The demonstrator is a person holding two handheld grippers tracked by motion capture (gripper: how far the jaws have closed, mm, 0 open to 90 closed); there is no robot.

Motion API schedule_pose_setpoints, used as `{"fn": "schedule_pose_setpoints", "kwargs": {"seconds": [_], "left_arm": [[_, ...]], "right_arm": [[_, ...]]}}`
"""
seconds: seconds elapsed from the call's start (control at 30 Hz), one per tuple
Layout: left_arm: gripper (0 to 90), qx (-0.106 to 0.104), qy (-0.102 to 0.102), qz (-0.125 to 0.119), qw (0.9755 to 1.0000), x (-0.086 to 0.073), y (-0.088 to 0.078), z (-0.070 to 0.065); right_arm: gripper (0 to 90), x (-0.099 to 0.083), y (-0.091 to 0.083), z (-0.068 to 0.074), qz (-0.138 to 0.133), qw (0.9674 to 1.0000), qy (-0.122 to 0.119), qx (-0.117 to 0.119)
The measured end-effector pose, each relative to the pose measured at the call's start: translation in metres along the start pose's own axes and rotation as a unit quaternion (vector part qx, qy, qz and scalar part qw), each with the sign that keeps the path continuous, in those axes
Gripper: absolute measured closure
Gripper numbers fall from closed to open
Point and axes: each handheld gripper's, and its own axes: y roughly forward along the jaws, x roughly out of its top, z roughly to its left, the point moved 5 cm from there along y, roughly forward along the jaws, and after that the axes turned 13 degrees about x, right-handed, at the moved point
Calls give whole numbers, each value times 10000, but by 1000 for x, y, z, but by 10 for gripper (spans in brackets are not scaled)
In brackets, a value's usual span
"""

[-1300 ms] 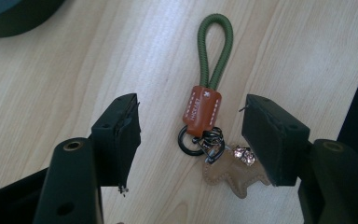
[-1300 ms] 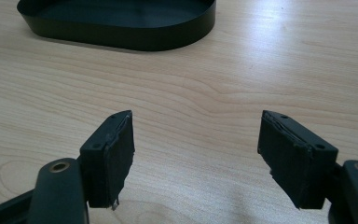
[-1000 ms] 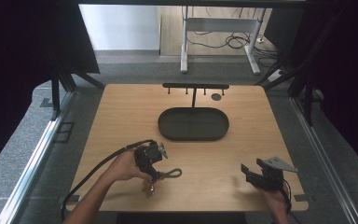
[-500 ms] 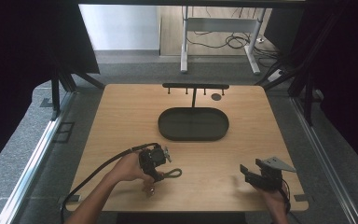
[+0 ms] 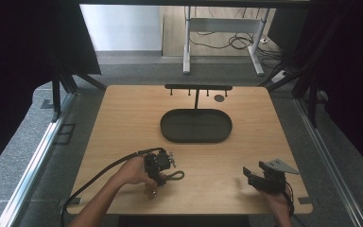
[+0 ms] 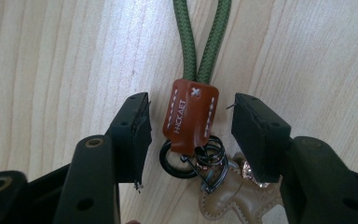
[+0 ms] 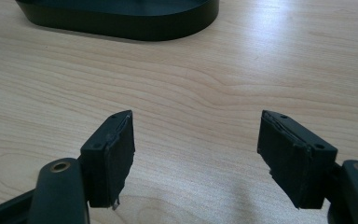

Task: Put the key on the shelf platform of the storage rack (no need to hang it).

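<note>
A light wooden desk [image 5: 123, 123] is seen from above, with a person's forearms reaching in from the near edge. At the near left, the left hand [image 5: 133, 171] holds the left claw [image 6: 189, 135] tipped down over a keychain [image 5: 169, 177] lying on the desk. In the left gripper view, the jaws are spread, one on each side of the keychain's brown leather tab [image 6: 190, 116], without touching it. A green cord loop [image 6: 200, 37] runs from the tab away from the claw across the wood. Below the tab hang a black ring [image 6: 173, 161], dark metal key rings [image 6: 209, 161] and a tan leather charm [image 6: 226, 196].

At the near right, the right hand [image 5: 278, 204] holds the right claw [image 7: 196, 149] low over bare wood, its jaws spread wide with nothing between them. A grey three-cornered plate [image 5: 279, 166] sits on top of it.

In the middle of the desk, farther off, lies a black oval tray [image 5: 196, 126]. Just behind it stands a black rack [image 5: 197, 88] with a row of small pegs. A small dark round disc [image 5: 219, 98] lies on the desk right of the rack's post.
</note>
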Motion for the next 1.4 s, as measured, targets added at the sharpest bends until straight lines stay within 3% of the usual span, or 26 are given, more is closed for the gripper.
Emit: {"fn": "schedule_pose_setpoints", "kwargs": {"seconds": [0.23, 0.53, 0.8, 1.27, 1.4], "left_arm": [[509, -21, 56, 93, 9999, 1, 6, -4], [651, -176, 87, 52, 9998, 1, 5, -4], [664, -182, 140, 15, 9997, 0, 3, -5], [665, -350, -107, -607, 9975, -7, -35, 8], [665, -230, -135, -632, 9976, -9, -47, 15]], "right_arm": [[283, 0, 0, 0, -3, 10000, -12, -2], [283, 0, -1, 0, 2, 10000, -19, -11], [283, 0, -1, 0, -7, 10000, -25, -9], [284, 0, 1, 1, 13, 10000, -56, -15], [284, 0, 2, 2, 24, 10000, -54, -4]]}}
